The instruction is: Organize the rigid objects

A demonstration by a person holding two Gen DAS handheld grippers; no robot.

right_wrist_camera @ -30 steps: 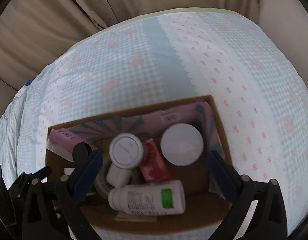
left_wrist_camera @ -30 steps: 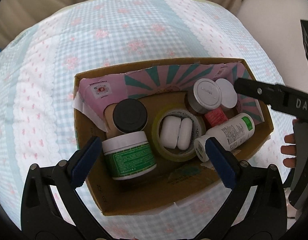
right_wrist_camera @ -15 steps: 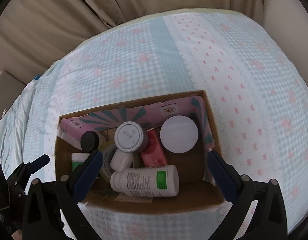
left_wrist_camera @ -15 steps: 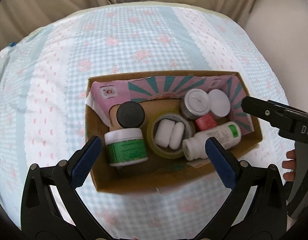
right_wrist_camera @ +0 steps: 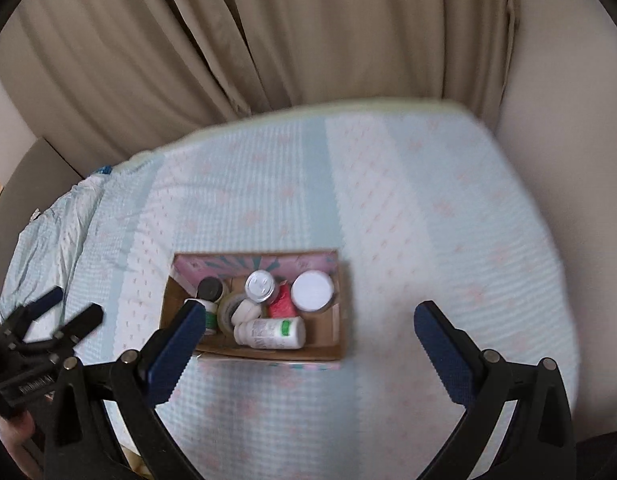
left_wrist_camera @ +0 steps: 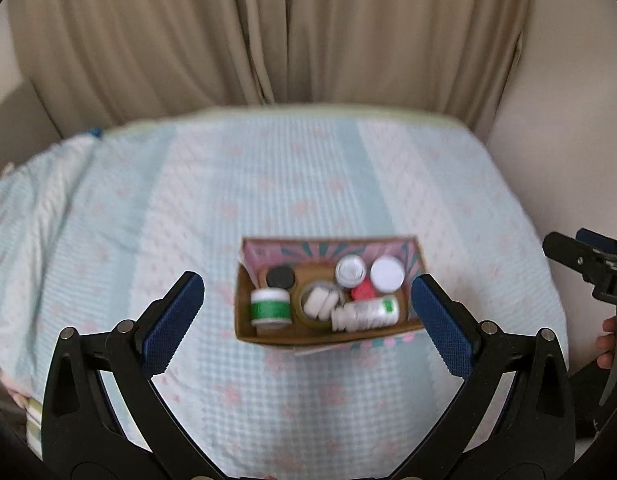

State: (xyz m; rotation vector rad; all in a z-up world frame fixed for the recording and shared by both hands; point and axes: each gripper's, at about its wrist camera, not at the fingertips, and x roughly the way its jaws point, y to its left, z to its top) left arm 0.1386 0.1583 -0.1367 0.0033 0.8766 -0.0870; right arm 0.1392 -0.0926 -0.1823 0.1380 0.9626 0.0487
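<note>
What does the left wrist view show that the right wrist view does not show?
Only the left wrist view shows the green-labelled jar whole; in the right wrist view a finger of the right gripper partly covers it. Only the right wrist view shows the left gripper from outside. Both show the cardboard box on the bed, the lying white bottle and both grippers open and empty.

One cardboard box (left_wrist_camera: 264, 334) lay ahead of the fingers — inside it four upright jars (left_wrist_camera: 270, 309), one lying white bottle (left_wrist_camera: 366, 313), one tape roll (left_wrist_camera: 308, 318), one red item (left_wrist_camera: 363, 291).
</note>
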